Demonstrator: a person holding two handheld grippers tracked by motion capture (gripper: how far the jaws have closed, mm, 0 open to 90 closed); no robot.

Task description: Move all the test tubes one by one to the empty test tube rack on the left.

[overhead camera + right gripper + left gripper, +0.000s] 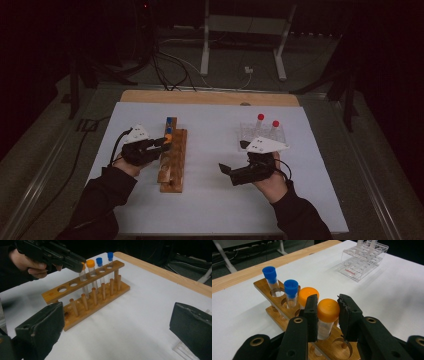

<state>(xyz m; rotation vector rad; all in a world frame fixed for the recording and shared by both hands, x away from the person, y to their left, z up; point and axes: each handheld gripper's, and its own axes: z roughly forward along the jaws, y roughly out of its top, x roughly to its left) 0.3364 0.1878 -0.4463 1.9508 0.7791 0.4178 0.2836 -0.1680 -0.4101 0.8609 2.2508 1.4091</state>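
Note:
A wooden tube rack (pixel 172 167) stands left of centre on the white table. My left gripper (pixel 328 300) is shut on an orange-capped tube (pixel 327 311), its pads on either side of the cap. That tube (pixel 83 277) stands upright through a hole in the rack's top bar (pixel 75 285). Just behind it in the rack are another orange-capped tube (pixel 308 295) and two blue-capped tubes (pixel 291 287). My right gripper (pixel 117 315) hovers over the table to the right of the rack, jaws wide open with nothing between them.
A clear plastic rack (pixel 248 134) at the back right holds two red-capped tubes (pixel 260 118). It is just beyond my right gripper (pixel 227 171). Several holes at the near end of the wooden rack (pixel 67 287) stand free. A wooden strip (pixel 210 97) borders the table's far edge.

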